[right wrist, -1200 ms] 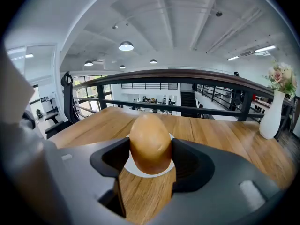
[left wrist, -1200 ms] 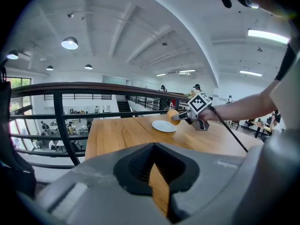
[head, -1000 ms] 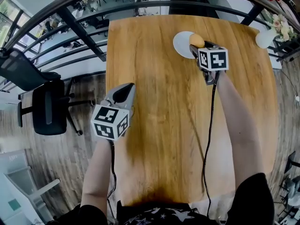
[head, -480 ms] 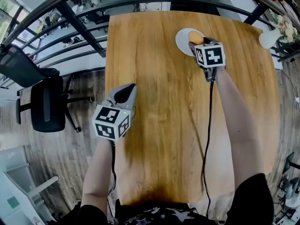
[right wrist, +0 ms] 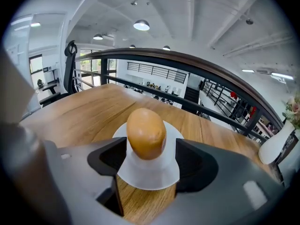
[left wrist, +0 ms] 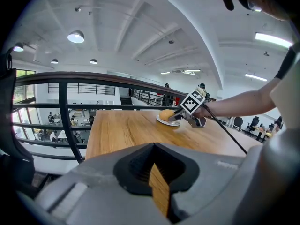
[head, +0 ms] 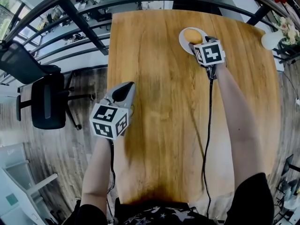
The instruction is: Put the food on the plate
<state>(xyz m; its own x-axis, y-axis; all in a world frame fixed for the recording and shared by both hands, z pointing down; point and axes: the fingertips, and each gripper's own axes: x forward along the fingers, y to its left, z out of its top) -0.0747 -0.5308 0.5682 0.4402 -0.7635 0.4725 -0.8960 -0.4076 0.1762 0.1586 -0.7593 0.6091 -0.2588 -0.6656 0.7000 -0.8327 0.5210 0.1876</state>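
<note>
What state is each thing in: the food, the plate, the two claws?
Bread roll: lying on the plate.
Plate: flat on the table, carrying the roll.
Right gripper: open, jaws have just been opening, roll between them, ungripped.
Left gripper: shut, empty.

From the head, we look steeply down on the wooden table (head: 159, 102), with the plate (head: 182, 39) small and well away. Our right gripper view sits just short of the plate (right wrist: 150, 172), facing it. Our left gripper view looks across the table from well back and catches the same plate (left wrist: 165, 122).
</note>
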